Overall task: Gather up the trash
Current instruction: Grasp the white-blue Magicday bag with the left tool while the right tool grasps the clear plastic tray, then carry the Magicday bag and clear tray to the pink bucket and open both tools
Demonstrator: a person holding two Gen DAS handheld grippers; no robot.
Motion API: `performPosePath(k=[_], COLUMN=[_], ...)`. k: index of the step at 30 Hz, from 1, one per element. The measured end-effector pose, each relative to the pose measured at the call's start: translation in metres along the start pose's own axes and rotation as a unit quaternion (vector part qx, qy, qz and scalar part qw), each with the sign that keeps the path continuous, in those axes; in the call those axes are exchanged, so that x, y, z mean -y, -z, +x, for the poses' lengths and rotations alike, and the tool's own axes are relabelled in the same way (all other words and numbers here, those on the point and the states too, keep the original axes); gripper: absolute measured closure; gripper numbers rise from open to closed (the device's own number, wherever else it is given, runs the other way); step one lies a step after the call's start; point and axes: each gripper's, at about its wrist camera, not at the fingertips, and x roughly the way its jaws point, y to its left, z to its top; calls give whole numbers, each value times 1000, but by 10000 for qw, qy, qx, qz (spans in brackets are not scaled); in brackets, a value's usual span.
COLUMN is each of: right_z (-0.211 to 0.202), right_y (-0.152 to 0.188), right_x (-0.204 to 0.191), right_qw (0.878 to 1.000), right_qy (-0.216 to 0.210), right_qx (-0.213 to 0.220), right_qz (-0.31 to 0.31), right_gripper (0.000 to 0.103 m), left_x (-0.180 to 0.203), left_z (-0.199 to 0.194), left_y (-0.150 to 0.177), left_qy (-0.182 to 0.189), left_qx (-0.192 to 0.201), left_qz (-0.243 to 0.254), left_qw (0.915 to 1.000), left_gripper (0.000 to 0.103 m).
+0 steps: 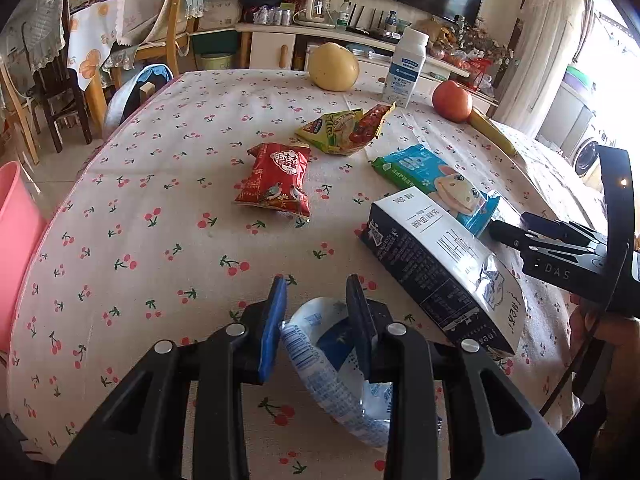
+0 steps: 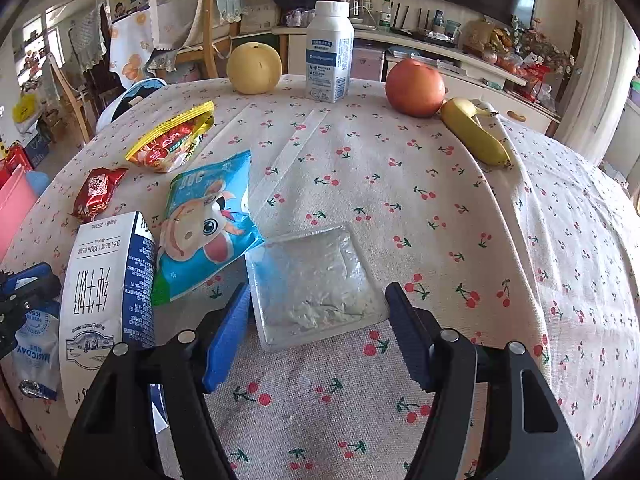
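My left gripper (image 1: 317, 284) is shut on a crumpled white and blue wrapper (image 1: 320, 344), which arches up between the pads near the table's front edge. My right gripper (image 2: 319, 288) is open and straddles a flat clear plastic tray (image 2: 312, 280) that lies on the cherry-print tablecloth (image 2: 440, 208); a thin gap shows at the right pad. A white and navy milk carton (image 1: 436, 276) lies on its side between the two grippers. Beyond it lie a blue cartoon-cow bag (image 2: 208, 224), a red packet (image 1: 276, 180) and a yellow and red bag (image 1: 344, 130).
At the table's far edge stand a yellow pear (image 2: 254, 68), a white bottle (image 2: 328, 52), a red round fruit (image 2: 414, 88) and a banana (image 2: 476, 136). A pink bin (image 1: 16, 240) stands off the table's left side. Chairs and a cabinet lie beyond.
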Motion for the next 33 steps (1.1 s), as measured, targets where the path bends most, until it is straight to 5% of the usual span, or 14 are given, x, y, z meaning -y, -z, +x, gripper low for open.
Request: performPosePath(k=[3, 4, 7, 11, 21, 25, 33], right_z=[-5, -6, -9, -11, -10, -11, -24], right_y=[-1, -1, -1, -1, -3, -3, -2], right_x=[2, 2, 3, 3, -4, -5, -7], right_qw=[10000, 9999, 9999, 9999, 9999, 9998, 9993], right_qy=[19, 36, 31, 24, -24, -45, -125], right_qx=[82, 109, 134, 145, 144, 178, 351], right_qz=[37, 47, 64, 41, -57, -74, -45], right_gripper=[35, 35, 35, 35, 35, 35, 37], left_x=[-6, -7, -5, 10, 21, 20, 11], left_z=[0, 0, -4, -9, 1, -3, -10], left_y=[-2, -3, -4, 2, 23, 20, 12], left_qy=[221, 252, 204, -251, -659, -586, -230], left_qx=[-133, -168, -351, -486, -622, -418, -225], left_qz=[-119, -137, -72, 479, 589, 673, 501], left_qw=[9996, 9994, 9991, 9974, 9941, 9951, 9982], left_gripper=[70, 64, 24, 18, 17, 48, 49])
